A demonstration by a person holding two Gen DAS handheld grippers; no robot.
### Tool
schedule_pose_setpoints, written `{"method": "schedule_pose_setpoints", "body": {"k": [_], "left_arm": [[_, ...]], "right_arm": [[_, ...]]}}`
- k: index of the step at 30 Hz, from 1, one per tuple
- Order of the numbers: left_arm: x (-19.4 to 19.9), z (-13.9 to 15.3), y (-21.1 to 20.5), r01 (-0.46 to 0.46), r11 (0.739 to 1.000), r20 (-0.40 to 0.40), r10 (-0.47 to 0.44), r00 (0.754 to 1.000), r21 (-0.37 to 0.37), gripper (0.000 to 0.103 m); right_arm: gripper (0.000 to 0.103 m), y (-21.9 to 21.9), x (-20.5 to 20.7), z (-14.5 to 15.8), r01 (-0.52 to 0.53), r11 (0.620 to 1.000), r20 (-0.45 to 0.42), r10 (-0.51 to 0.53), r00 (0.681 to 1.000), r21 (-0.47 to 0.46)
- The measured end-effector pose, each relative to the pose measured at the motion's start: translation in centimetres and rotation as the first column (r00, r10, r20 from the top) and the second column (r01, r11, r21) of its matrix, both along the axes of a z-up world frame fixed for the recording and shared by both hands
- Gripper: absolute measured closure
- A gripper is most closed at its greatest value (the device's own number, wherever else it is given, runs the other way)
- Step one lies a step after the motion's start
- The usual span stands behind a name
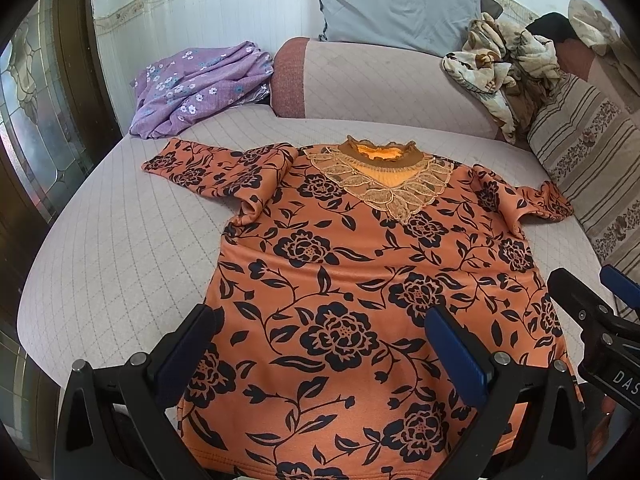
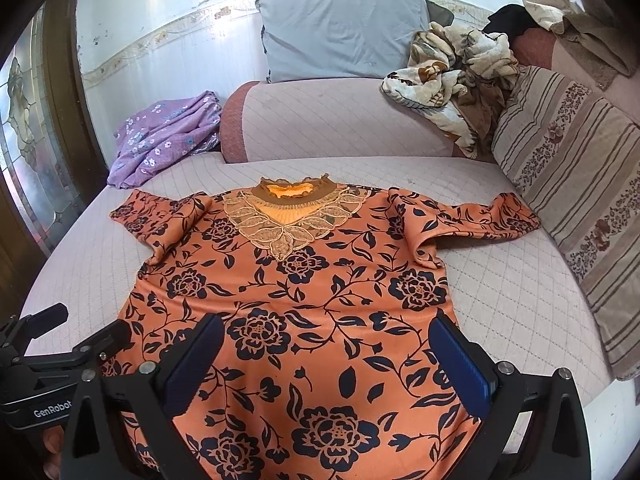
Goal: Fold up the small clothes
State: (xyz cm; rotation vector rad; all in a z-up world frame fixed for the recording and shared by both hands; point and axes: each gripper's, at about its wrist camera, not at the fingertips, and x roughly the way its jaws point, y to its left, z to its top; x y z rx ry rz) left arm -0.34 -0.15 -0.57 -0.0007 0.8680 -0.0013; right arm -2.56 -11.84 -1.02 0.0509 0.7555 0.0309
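An orange top with black flowers [image 1: 352, 264] lies spread flat on the quilted bed, lace collar [image 1: 380, 176] at the far end, both sleeves out to the sides. It also shows in the right wrist view [image 2: 304, 300]. My left gripper [image 1: 324, 344] is open, its jaws wide apart above the lower part of the top. My right gripper [image 2: 328, 356] is open too, above the lower part near the hem. The right gripper also shows at the right edge of the left wrist view [image 1: 588, 296], and the left gripper at the left edge of the right wrist view [image 2: 76, 332].
A purple flowered cloth [image 1: 200, 84] lies at the far left of the bed [image 1: 120, 248]. A bolster [image 1: 380, 80] and a grey pillow [image 1: 396, 4] are at the back. A crumpled floral blanket [image 1: 504, 68] and a striped cushion [image 1: 592, 168] are on the right.
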Motion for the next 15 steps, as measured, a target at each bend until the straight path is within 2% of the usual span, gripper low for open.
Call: {"method": "schedule_pose_setpoints", "body": {"k": [15], "left_arm": [[0.02,0.05,0.00,0.003,1.000,0.000,-0.003,1.000,0.000,0.000]], "right_arm": [[0.000,0.15,0.28,0.20,-0.010,1.000,0.005,0.010,1.000,0.003]]}}
